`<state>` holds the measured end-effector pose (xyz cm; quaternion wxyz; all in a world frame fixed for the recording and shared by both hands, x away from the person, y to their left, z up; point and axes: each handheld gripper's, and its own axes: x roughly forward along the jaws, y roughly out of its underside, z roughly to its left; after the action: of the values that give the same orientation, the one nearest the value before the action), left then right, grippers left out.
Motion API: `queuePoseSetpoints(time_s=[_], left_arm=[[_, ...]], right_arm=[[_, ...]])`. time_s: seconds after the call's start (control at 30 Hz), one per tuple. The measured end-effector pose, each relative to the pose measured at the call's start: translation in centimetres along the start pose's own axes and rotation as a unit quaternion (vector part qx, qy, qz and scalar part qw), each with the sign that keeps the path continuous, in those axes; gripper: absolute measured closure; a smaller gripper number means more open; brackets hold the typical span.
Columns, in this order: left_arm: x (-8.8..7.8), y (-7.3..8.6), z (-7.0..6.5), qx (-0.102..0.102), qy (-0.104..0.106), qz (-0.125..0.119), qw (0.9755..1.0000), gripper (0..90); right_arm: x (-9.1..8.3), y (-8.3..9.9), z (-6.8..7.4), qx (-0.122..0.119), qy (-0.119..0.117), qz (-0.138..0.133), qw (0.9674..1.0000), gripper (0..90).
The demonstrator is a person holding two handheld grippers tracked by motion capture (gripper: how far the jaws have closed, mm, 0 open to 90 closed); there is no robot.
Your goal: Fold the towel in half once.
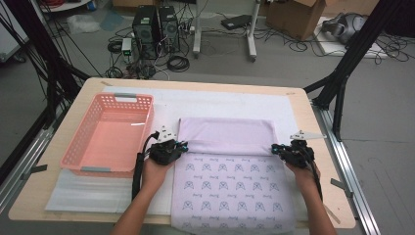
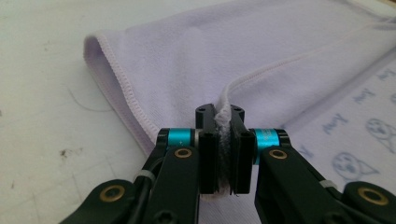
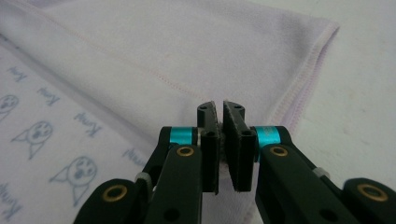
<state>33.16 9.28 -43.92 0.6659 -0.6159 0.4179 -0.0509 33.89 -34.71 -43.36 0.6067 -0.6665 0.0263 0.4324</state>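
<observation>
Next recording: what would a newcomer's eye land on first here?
Most striking is the lilac towel with small cat-face prints, spread at the table's near middle with its far part folded back over itself. The left gripper and the right gripper each pinch one end of the folded flap's edge, jaws shut on the cloth. To the left stands an empty pink basket on the white mat.

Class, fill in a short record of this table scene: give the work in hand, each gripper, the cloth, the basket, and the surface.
Work: folding a cloth
Left gripper: shut on the cloth's folded-over edge
Right gripper: shut on the same edge, opposite side
Cloth: lilac, far part folded over, cat-face print showing nearer the person
Basket: pink, empty, left of the cloth
Table: pale wood under a white mat
</observation>
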Motion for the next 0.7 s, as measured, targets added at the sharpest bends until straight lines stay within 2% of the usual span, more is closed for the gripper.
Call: queuePoseSetpoints(time_s=[0.13, 0.33, 0.4, 0.7], left_arm=[[-0.8, 0.9, -1.3, 0.013, 0.009, -0.005, 0.9999, 84.4], [-2.1, 1.9, -2.1, 0.019, 0.016, -0.014, 0.9996, 84.4], [-2.4, 2.0, -2.2, 0.016, 0.019, -0.018, 0.9995, 84.3], [-4.0, 3.4, -3.1, 0.015, 0.037, -0.024, 0.9989, 84.2]], right_arm=[[-1.2, 0.7, 0.4, -0.004, -0.003, -0.014, 0.9999, 84.6], [-2.7, 2.0, 1.3, -0.009, -0.009, -0.035, 0.9993, 84.7], [-3.1, 2.3, 1.4, -0.015, -0.008, -0.036, 0.9992, 84.8], [-4.7, 4.2, 2.3, -0.004, -0.013, -0.048, 0.9987, 84.9]])
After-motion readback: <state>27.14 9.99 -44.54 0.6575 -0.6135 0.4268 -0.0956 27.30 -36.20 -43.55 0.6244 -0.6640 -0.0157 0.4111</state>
